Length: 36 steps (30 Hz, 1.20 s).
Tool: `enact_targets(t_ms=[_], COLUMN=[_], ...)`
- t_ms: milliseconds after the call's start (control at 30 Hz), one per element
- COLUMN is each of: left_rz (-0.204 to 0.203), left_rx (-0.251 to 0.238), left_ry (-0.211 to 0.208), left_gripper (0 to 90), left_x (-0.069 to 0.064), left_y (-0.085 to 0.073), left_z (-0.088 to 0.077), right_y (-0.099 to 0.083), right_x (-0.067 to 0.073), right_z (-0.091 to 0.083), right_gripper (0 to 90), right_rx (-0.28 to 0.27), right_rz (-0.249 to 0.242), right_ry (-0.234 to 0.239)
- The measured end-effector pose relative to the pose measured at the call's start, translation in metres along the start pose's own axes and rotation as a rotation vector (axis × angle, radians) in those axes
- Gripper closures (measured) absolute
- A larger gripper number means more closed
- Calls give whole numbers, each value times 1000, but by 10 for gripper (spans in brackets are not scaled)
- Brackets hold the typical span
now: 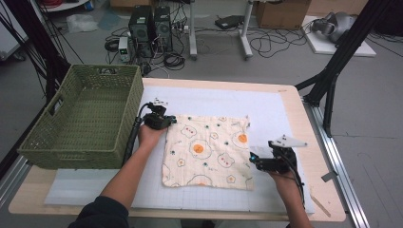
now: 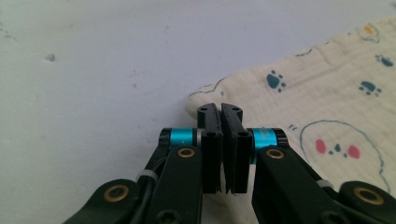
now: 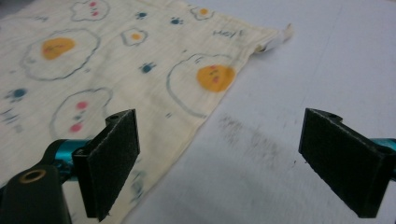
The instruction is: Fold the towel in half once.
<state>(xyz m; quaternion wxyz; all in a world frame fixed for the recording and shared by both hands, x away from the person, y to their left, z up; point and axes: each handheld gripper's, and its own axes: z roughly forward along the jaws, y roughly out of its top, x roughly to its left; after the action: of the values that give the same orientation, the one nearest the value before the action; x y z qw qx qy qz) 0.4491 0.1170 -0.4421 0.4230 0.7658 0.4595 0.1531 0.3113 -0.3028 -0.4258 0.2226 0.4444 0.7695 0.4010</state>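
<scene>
Left gripper [image 1: 164,119], upper left of cloth [image 1: 209,149], fingers clenched on its far-left corner; cloth flat mid-table [image 1: 285,109]. Right gripper [image 1: 255,160] at right edge, fingers released. Fold starting, likely; next: right must pinch its edge.

On the patterned cloth [image 3: 140,70], you can make out one small handwritten-style word near the corner with the white tag [image 3: 279,41]; it looks like "Hey!", just beside the orange-faced egg print [image 3: 212,77]. Nothing else is legible.
</scene>
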Motion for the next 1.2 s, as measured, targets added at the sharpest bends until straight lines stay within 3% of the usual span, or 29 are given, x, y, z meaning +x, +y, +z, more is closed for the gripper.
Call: enact_targets(t_ms=[100,267,367,500,567,600,633,700,800,900,1000,1067,1200], left_rz=[-13,-10,-4,5,17,17,17,9,4,18,-4,12,34], left_rx=[-33,-30,-26,-23,-27,-27,-30,-33,-61,-116,-163,-176,-163], left_ry=[-4,-11,-13,-14,-12,-14,-12,-10,-9,13,31,19,-3], left_gripper=[860,858,858,859,859,859,860,861,864,867,866,865,865], left_x=[1,2,2,0,0,1,2,3,3,0,0,-1,-3], left_y=[2,2,3,3,3,3,3,3,5,10,13,14,14], left_z=[-5,-7,-8,-8,-8,-9,-9,-10,-11,-16,-21,-25,-33], right_y=[16,37,45,52,52,51,51,52,53,58,61,62,62], right_x=[-9,-17,-20,-25,-26,-26,-26,-28,-27,-23,-28,-31,-26], right_z=[23,65,82,98,104,109,109,109,108,109,102,98,87], right_gripper=[117,117,131,316,421,446,480,646,861,877,877,876,877], right_rx=[27,111,141,149,120,130,123,115,119,120,48,21,0], right_rz=[10,-13,-3,1,21,21,23,35,15,-32,5,31,17], right_ry=[-4,12,13,-11,10,7,4,-7,24,-20,-44,-22,-5])
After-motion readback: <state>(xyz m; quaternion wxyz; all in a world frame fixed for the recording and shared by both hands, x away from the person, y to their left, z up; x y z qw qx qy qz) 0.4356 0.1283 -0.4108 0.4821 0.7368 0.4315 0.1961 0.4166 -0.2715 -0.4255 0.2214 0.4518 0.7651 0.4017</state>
